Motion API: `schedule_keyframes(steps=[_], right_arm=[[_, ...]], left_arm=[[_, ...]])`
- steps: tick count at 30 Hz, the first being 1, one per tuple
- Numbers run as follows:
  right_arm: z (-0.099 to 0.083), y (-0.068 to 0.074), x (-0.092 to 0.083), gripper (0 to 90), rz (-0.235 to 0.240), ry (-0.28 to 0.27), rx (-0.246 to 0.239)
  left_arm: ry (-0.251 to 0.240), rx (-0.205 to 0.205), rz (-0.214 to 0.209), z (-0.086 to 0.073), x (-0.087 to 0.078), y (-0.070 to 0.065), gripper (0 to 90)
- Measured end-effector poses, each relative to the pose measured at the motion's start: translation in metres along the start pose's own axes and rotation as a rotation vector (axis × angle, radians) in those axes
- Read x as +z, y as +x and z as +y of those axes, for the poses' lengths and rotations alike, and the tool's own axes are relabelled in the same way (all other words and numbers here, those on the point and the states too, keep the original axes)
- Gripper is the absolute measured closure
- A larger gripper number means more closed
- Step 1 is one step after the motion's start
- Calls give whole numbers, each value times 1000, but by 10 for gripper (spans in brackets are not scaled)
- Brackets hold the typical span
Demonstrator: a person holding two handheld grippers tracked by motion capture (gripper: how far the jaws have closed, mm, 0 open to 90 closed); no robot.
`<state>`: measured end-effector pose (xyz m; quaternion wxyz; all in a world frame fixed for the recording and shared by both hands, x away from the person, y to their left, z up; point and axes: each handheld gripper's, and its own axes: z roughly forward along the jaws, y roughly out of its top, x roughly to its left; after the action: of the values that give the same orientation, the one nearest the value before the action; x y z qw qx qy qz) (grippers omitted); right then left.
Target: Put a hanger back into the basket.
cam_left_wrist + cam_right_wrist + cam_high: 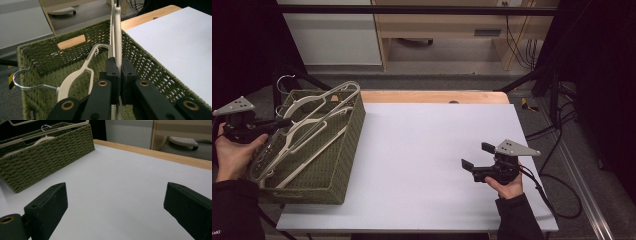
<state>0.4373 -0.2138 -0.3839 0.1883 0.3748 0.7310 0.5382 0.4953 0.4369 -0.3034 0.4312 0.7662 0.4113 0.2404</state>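
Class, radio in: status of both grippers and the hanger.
Left gripper shut on cream hanger over green woven basket. Right gripper open above the white tabletop. Nothing in the way.

The bench is a pale grey-white sheet over a wooden top — the wood shows as a strip along the far edge. A green woven basket sits on its left end, overhanging the left edge slightly.

The white worktop lies bare between the green basket at its left edge and the right gripper — a wide open lane. Inside the basket, cream hangers criss-cross and rise above its rim, crowding entry from above.
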Motion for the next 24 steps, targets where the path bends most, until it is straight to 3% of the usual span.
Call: schedule_keyframes(steps=[8,13,24], right_arm=[[0,0,0,59,-6,-2,5],[0,0,0,59,-1,-1,5],[0,1,1,60,-4,-1,15]], left_arm=[[32,-12,-3,-12,1,6,870],[64,-26,-21,-22,13,2,870],[127,-118,-32,-46,35,0,868]])
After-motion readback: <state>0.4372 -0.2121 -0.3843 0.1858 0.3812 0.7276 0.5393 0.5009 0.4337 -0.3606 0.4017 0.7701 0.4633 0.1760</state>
